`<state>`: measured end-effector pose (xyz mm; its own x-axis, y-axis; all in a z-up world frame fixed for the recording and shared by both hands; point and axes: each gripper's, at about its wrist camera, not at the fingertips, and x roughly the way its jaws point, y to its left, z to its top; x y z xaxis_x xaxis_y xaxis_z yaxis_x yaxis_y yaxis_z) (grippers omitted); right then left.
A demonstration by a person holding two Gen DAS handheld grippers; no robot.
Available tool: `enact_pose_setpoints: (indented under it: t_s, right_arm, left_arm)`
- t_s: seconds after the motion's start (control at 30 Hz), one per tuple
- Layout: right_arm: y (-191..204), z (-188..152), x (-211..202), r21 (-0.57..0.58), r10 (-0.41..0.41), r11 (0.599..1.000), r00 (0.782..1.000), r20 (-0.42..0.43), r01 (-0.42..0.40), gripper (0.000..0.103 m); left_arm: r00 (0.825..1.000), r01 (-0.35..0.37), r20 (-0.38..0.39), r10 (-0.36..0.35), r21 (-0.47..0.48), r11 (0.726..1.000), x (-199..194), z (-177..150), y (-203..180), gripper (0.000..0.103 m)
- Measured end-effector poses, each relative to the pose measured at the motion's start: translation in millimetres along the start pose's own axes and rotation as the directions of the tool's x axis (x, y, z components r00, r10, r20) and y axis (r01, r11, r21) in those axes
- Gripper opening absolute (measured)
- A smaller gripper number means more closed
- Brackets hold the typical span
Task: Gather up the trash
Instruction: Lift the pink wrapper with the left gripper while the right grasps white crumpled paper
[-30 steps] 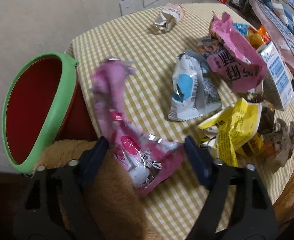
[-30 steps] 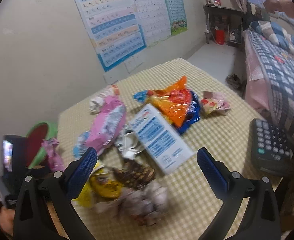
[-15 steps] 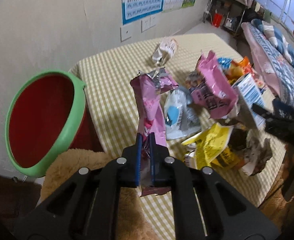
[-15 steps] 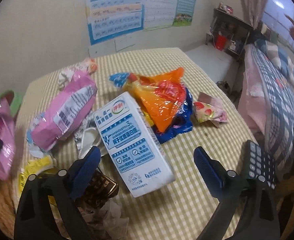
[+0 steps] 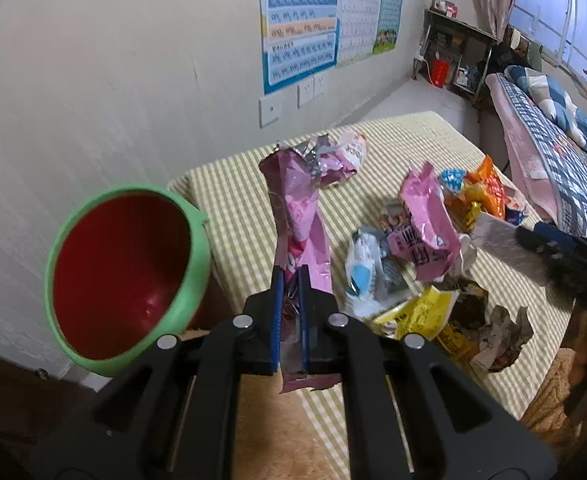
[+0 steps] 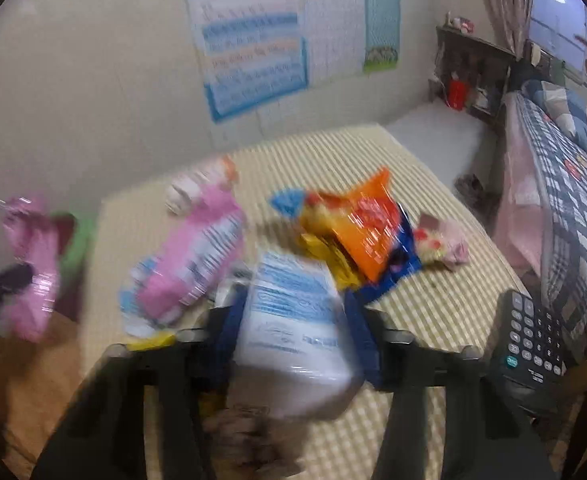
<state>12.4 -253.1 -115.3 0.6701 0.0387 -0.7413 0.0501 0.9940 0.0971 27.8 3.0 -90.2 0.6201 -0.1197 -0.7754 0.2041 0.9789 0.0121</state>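
Left wrist view: my left gripper [image 5: 289, 304] has its fingers pinched on one pink wrapper [image 5: 299, 216], whose long axis runs straight up and away from the fingertips. The single green-rimmed bin [image 5: 127, 276] sits just left of the fingers, so this hand is the nearer one to it.

Right wrist view, blurred: my right gripper [image 6: 297, 320] has just closed its fingers on one white carton [image 6: 293, 320] above the desk [image 6: 433, 304]. The bin lies far left.
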Motion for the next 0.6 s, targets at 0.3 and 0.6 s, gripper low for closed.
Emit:
enact_pose_setpoints:
  t_s: [0.3,0.6]
  right_arm:
    - [17.9,2.3,7.2,-0.009,-0.007,1.000,0.998,-0.060,0.006,0.063]
    - [4.4,-19.5,47.5,-0.037,-0.050,0.998,0.972,-0.228,0.043,0.067]
  left_arm:
    - [0.998,-0.047,0.048,0.048,-0.023,0.999,-14.1,3.0,31.4,0.007]
    - [0.998,-0.057,0.038,0.059,-0.052,0.997,-10.1,-1.0,44.8,0.007]
